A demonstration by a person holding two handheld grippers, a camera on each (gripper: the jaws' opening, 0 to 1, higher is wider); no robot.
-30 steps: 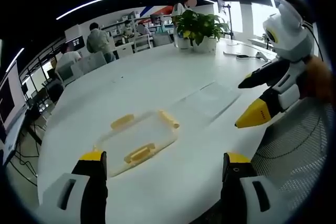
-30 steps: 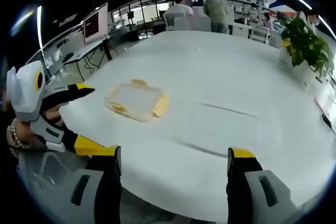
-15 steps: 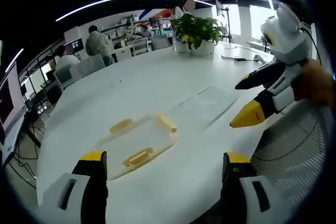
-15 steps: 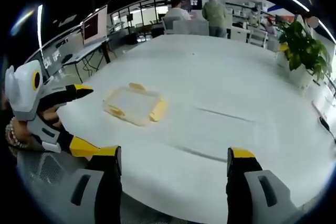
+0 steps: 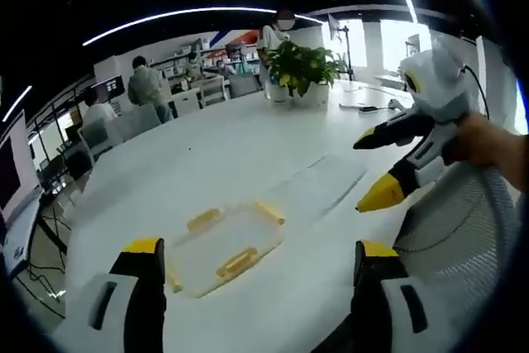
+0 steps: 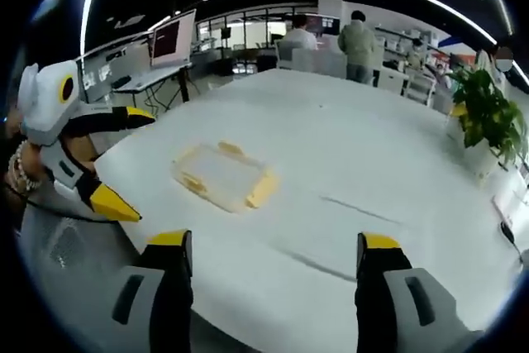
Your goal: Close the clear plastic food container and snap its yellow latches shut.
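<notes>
I hold my left gripper (image 5: pixel 256 258) with its jaws apart, the container (image 5: pixel 221 245) on the table (image 5: pixel 248 146) just ahead between them. My right gripper (image 6: pixel 275 250) is also spread wide, the container (image 6: pixel 223 177) ahead, left of its jaws.

A large white rounded desk (image 5: pixel 248 146) carries a clear rectangular plastic food container with yellow latches (image 5: pixel 225 243), lying flat near its near edge. At about one o'clock from the container, near the far edge, stands a leafy green potted plant in a white pot (image 5: pixel 301 72).
</notes>
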